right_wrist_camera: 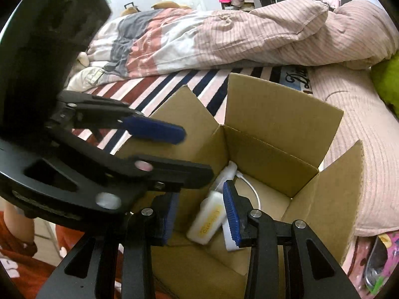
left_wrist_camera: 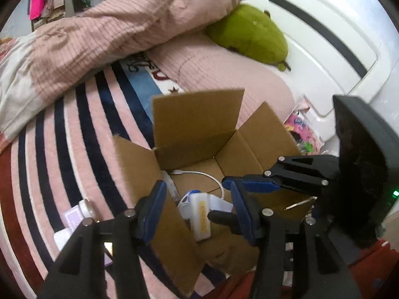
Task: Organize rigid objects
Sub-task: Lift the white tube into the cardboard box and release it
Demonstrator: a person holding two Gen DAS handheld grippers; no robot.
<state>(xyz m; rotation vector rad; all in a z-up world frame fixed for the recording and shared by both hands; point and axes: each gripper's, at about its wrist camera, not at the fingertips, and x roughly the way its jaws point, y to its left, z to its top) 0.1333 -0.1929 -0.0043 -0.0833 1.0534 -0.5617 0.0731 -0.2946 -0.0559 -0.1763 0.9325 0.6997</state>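
Note:
An open cardboard box (left_wrist_camera: 197, 122) (right_wrist_camera: 279, 114) stands on the striped bed. Inside lie a white bottle with a yellow label (left_wrist_camera: 200, 215) (right_wrist_camera: 208, 221), a white cable (left_wrist_camera: 199, 174) (right_wrist_camera: 251, 186) and other white items. My left gripper (left_wrist_camera: 197, 209) is open and empty above the box's near-left edge. My right gripper (right_wrist_camera: 202, 214) is open and empty above the box, over the bottle; it also shows in the left wrist view (left_wrist_camera: 249, 182). The left gripper shows at the left of the right wrist view (right_wrist_camera: 159, 129).
A small white bottle and a lilac card (left_wrist_camera: 77, 211) lie on the striped blanket (left_wrist_camera: 62, 137) left of the box. A pink duvet (left_wrist_camera: 99, 32), a green plush (left_wrist_camera: 249, 32) and a pink pillow (right_wrist_camera: 361, 137) surround the box. A white headboard (left_wrist_camera: 324, 37) stands behind.

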